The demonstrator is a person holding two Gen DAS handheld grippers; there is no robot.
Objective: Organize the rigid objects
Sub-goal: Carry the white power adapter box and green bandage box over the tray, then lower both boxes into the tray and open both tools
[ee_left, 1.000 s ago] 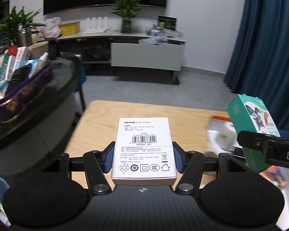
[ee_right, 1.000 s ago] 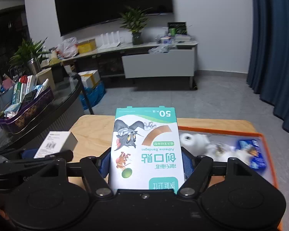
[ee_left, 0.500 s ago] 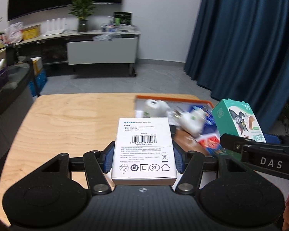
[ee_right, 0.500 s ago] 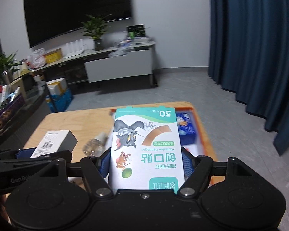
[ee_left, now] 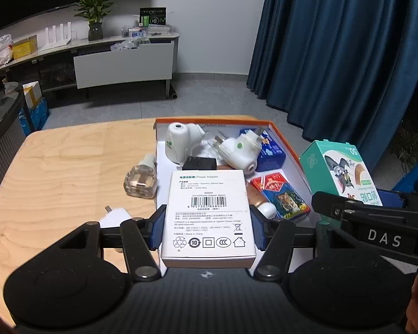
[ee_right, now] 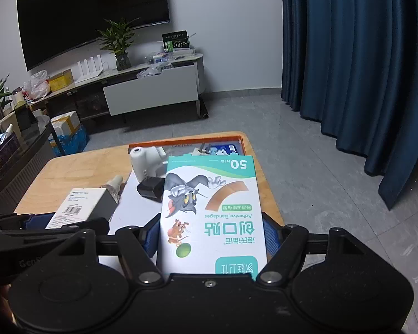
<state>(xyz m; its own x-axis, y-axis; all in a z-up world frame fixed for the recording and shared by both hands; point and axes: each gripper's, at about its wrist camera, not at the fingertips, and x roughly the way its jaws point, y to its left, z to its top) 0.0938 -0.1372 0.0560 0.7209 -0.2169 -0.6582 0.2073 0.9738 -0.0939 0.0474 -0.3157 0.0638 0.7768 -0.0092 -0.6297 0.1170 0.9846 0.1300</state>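
Observation:
My left gripper (ee_left: pixel 207 229) is shut on a white power adapter box (ee_left: pixel 207 211), held above the near edge of an orange-rimmed tray (ee_left: pixel 281 136). My right gripper (ee_right: pixel 210 235) is shut on a green and white adhesive bandage box (ee_right: pixel 211 211), its blue pads pressing both sides. The bandage box (ee_left: pixel 341 171) also shows at the right of the left wrist view, just past the tray's right rim. The adapter box (ee_right: pixel 79 207) appears at the left of the right wrist view. The tray holds white plugs (ee_left: pixel 238 150), a black adapter (ee_left: pixel 199 163), a blue box (ee_left: pixel 269 153) and a red pack (ee_left: pixel 280 192).
A small glass bottle (ee_left: pixel 140 178) and a white plug (ee_left: pixel 115 217) lie on the wooden table (ee_left: pixel 61 167) left of the tray. Blue curtains (ee_left: pixel 334 55) hang to the right. A low TV cabinet (ee_left: pixel 119 61) stands across the floor, and a dark counter (ee_right: pixel 16 161) is at the left.
Both views swung right: the counter with its purple basket slid out to the left and the orange tray came in under both grippers. Both boxes stayed gripped.

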